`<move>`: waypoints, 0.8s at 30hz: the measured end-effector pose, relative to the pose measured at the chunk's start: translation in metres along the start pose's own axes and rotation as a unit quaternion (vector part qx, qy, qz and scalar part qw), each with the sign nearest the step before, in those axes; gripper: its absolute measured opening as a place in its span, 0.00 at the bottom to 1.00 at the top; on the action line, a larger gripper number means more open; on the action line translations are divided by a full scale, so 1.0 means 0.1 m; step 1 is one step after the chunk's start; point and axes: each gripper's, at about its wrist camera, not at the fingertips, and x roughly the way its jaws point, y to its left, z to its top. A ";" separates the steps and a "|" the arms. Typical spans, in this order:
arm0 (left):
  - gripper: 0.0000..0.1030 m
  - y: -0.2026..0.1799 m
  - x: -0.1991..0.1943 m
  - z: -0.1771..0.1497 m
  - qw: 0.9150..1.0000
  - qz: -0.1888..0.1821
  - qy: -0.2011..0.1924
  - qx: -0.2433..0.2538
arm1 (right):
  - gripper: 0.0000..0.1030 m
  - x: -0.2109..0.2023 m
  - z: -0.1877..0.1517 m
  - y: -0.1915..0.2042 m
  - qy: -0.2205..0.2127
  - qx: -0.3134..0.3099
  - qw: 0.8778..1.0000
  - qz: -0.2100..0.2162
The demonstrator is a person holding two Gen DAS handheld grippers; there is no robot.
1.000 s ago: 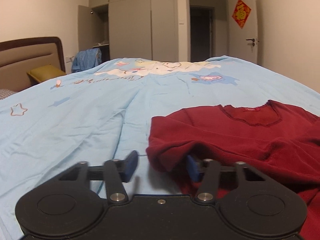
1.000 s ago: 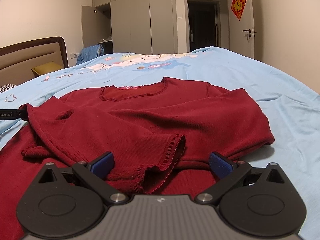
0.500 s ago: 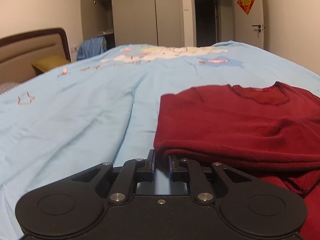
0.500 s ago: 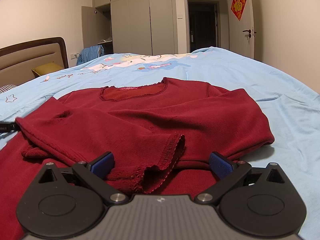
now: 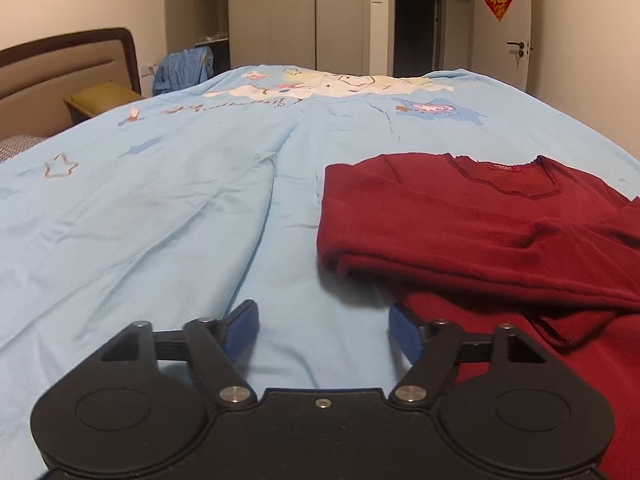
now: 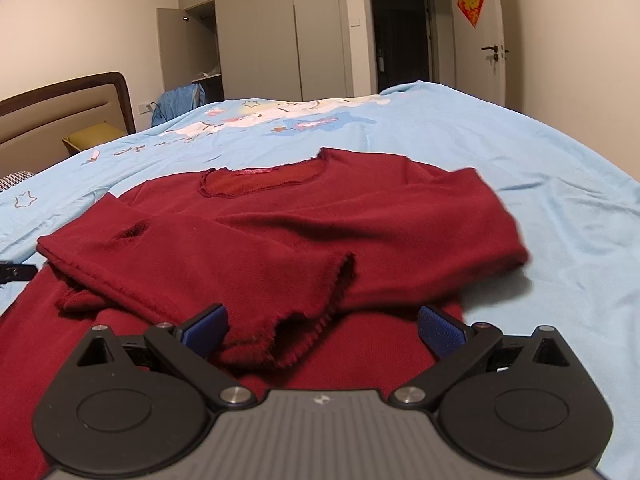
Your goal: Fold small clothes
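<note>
A dark red knit sweater (image 5: 460, 216) (image 6: 320, 220) lies on the light blue bedspread (image 5: 160, 220), both sleeves folded across its front. My left gripper (image 5: 322, 330) is open over bare sheet just left of the sweater's lower part, holding nothing; its right pad sits at the cloth's edge. In the right wrist view, my right gripper (image 6: 322, 326) is open low over the sweater, with the lace-edged cuff (image 6: 312, 320) of the folded sleeve lying between its blue pads. The left gripper's tip (image 6: 16, 272) shows at the left edge.
The bedspread (image 6: 560, 200) carries a cartoon print at the far side. A brown headboard (image 5: 60, 76) and an olive pillow (image 5: 100, 98) stand at left. Blue clothing (image 5: 184, 66) hangs near an open wardrobe. Doors lie at the back right.
My left gripper shut on the folded sleeve's corner half a second ago, then opened, let it go and drew back to the left. The right gripper stayed open and lifted slightly.
</note>
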 end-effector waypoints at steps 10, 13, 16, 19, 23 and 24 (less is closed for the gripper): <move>0.99 -0.01 -0.86 -0.60 0.997 -0.043 0.020 -0.065 | 1.00 -0.96 -0.51 -0.26 0.025 -0.021 0.999 -0.027; 0.99 -0.10 -1.06 -0.76 0.996 -0.054 0.028 -0.064 | 1.00 -1.28 -0.69 -0.34 0.012 -0.009 0.999 -0.042; 0.99 -0.18 -1.22 -0.90 0.996 -0.053 0.039 -0.064 | 1.00 -1.54 -0.80 -0.39 0.004 0.016 0.999 -0.044; 0.99 -0.23 -1.32 -1.02 0.995 -0.057 0.050 -0.069 | 1.00 -1.71 -0.89 -0.39 0.009 0.036 0.999 -0.031; 0.97 -0.30 -1.40 -1.13 0.992 -0.076 0.071 -0.069 | 0.88 -1.82 -1.01 -0.31 0.023 0.025 0.999 -0.016; 0.95 -0.32 -1.42 -1.16 0.991 -0.083 0.075 -0.068 | 0.81 -1.83 -1.03 -0.29 0.028 0.022 0.999 -0.015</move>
